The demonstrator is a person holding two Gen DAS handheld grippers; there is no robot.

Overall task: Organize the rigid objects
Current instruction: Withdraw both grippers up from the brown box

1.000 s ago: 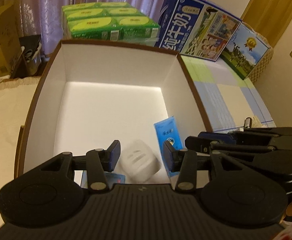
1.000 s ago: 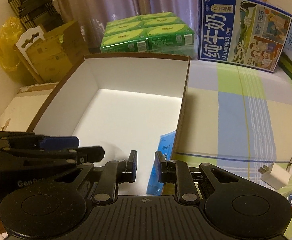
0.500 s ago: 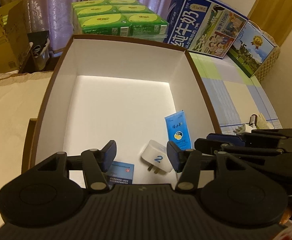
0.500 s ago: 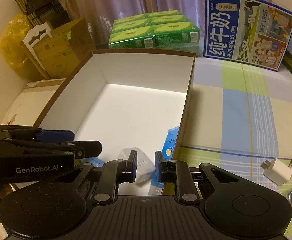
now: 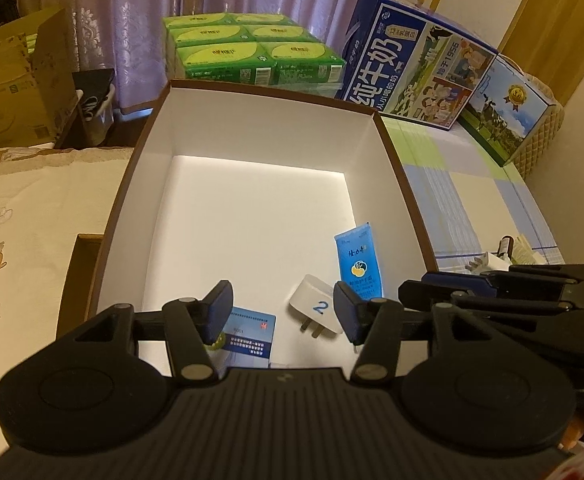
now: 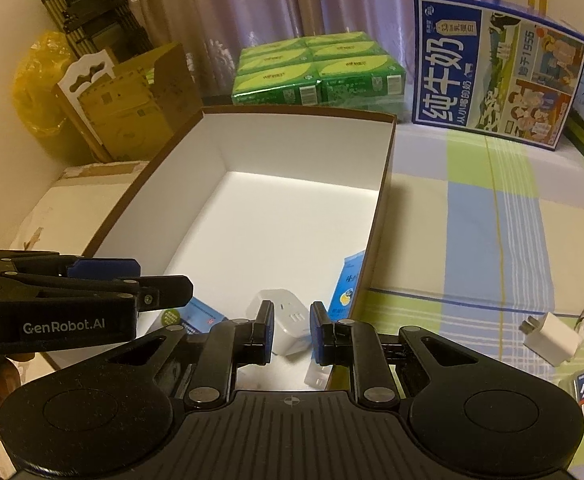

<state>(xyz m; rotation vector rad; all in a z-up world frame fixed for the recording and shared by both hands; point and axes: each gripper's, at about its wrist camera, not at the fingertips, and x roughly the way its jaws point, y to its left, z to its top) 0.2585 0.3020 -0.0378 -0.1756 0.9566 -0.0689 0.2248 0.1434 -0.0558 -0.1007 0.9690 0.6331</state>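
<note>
Entry, drop step done as I judged: my left claw (image 5: pixel 280 308) stood apart and empty above the white plug (image 5: pixel 317 309) lying in the box (image 5: pixel 396 184) near end, right claw (image 6: pixel 291 330) together and empty; next call, the adapter (image 6: pixel 552 338) on the bed to the right.

We see both claws as matte black plastic: left claw (image 5: pixel 282 308) and right claw (image 6: pixel 291 330) have blue pads, silver pivot screws, ribbed bases; white "GenRobot.AI" lettering at 9 o'clock.
</note>
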